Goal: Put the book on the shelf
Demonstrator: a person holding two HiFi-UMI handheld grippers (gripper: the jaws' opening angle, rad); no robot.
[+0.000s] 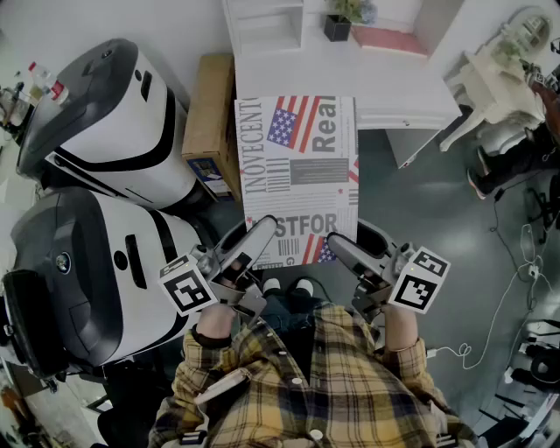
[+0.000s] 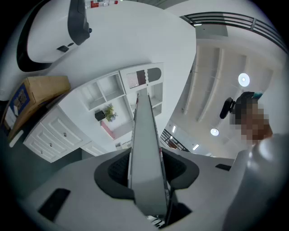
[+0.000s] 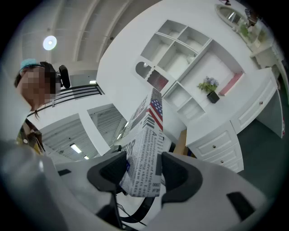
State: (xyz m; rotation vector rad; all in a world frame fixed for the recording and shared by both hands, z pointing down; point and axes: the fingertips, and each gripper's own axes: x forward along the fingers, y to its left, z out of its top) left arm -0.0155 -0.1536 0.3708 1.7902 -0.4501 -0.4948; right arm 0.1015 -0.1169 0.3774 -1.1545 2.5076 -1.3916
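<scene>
A large book [image 1: 299, 175] with a newspaper-print cover and an American flag is held out flat in front of me. My left gripper [image 1: 255, 243] is shut on its near left corner and my right gripper [image 1: 338, 252] on its near right corner. In the left gripper view the book [image 2: 145, 149] runs edge-on between the pads of that gripper [image 2: 146, 173]. In the right gripper view its printed spine [image 3: 146, 153] is pinched by that gripper [image 3: 143, 173]. The white shelf unit [image 1: 262, 26] stands just beyond the book's far edge, with open cubbies [image 3: 189, 58].
A small potted plant [image 1: 338, 24] and a pink book [image 1: 389, 39] sit in the shelf. A cardboard box [image 1: 210, 122] leans at its left. Two big white-and-black machines [image 1: 114, 114] [image 1: 87, 280] crowd the left side. White furniture [image 1: 490, 79] and floor cables [image 1: 516, 289] lie right.
</scene>
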